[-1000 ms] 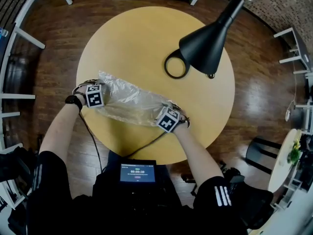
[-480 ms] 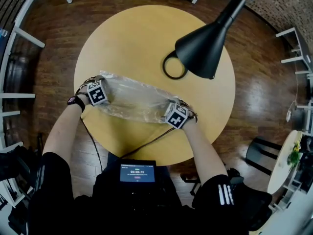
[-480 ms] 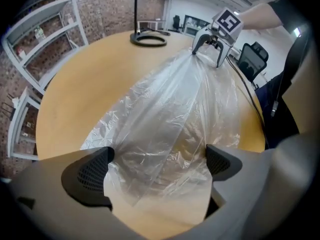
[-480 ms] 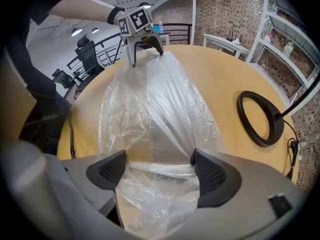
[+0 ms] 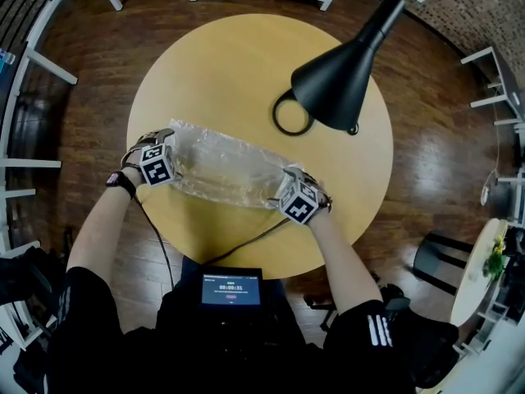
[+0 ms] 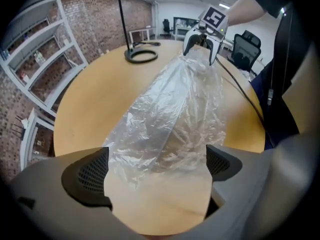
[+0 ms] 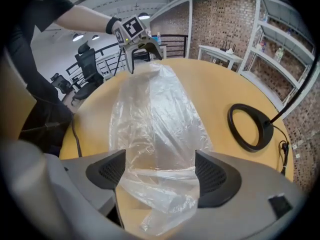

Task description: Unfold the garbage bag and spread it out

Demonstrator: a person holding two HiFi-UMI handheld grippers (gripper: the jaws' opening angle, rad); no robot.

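A clear, crinkled garbage bag point(image 5: 225, 171) lies stretched in a long strip on the round yellow table point(image 5: 246, 64). My left gripper point(image 5: 168, 167) points down over its left end and my right gripper point(image 5: 289, 197) over its right end. In the left gripper view the bag point(image 6: 175, 114) runs from my wide jaws point(image 6: 157, 171) to the right gripper point(image 6: 200, 39). In the right gripper view the bag point(image 7: 155, 119) lies slack between the jaws point(image 7: 157, 171) and reaches the left gripper point(image 7: 140, 46). Both pairs of jaws have just been opening and no pad presses on the plastic.
A black desk lamp point(image 5: 340, 76) leans over the table's far right, its ring base point(image 5: 293, 115) just beyond the bag. A cable point(image 5: 246, 240) runs over the near edge to a small screen point(image 5: 231, 289). White chairs and shelves stand round the table on the wood floor.
The right gripper has shifted a little to the right and the left has barely moved. The bag lies longer and flatter between them than a second ago.
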